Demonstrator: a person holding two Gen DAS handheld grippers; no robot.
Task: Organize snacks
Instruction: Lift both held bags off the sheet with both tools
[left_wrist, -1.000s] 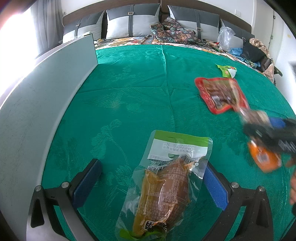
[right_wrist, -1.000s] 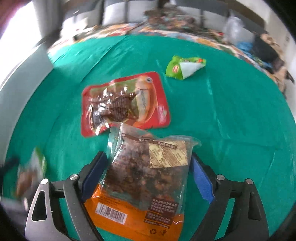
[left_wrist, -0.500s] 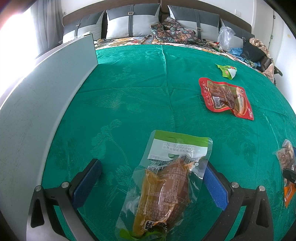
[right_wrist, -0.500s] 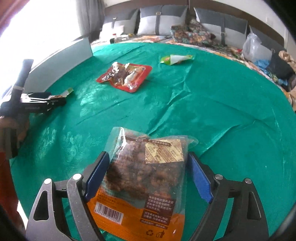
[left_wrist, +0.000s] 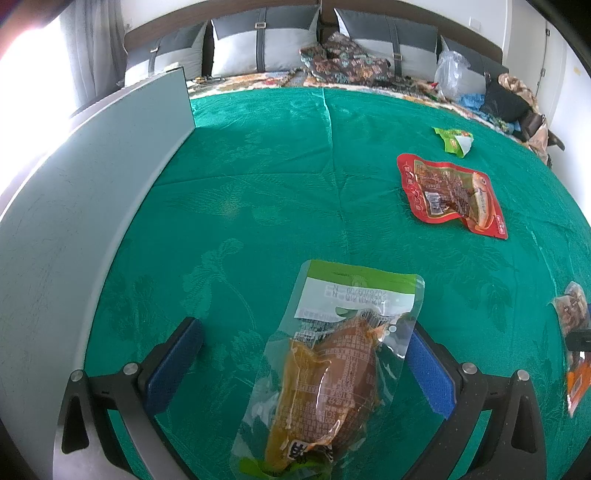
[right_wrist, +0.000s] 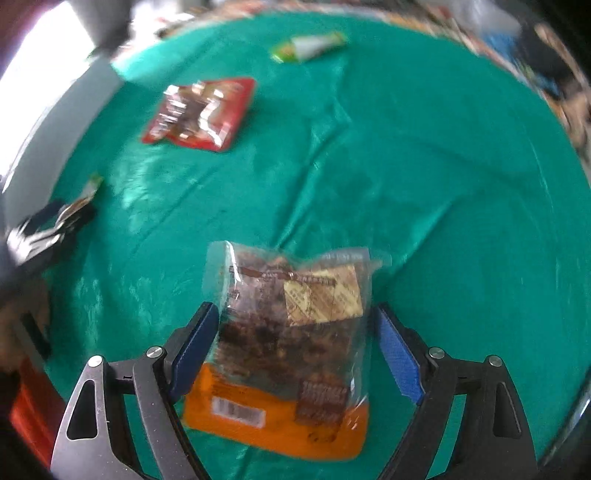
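Note:
My left gripper (left_wrist: 303, 363) is open; a clear snack pack with a green and white top (left_wrist: 332, 365) lies between its fingers on the green cloth. My right gripper (right_wrist: 295, 347) is open around an orange and clear pack of brown snack (right_wrist: 284, 354), which also shows at the right edge of the left wrist view (left_wrist: 574, 339). A red snack pack (left_wrist: 450, 194) (right_wrist: 201, 112) and a small green and white pack (left_wrist: 454, 139) (right_wrist: 308, 46) lie farther off. The left gripper shows blurred at the left of the right wrist view (right_wrist: 48, 230).
A green patterned cloth (left_wrist: 277, 192) covers the surface. A grey upright panel (left_wrist: 85, 192) runs along the left side. Pillows (left_wrist: 258, 44), folded fabric and bags (left_wrist: 506, 103) lie at the far edge.
The right gripper with the orange pack has swung away from the red pack towards the right and near side, and its view is blurred by motion. The left gripper and its pack have stayed put.

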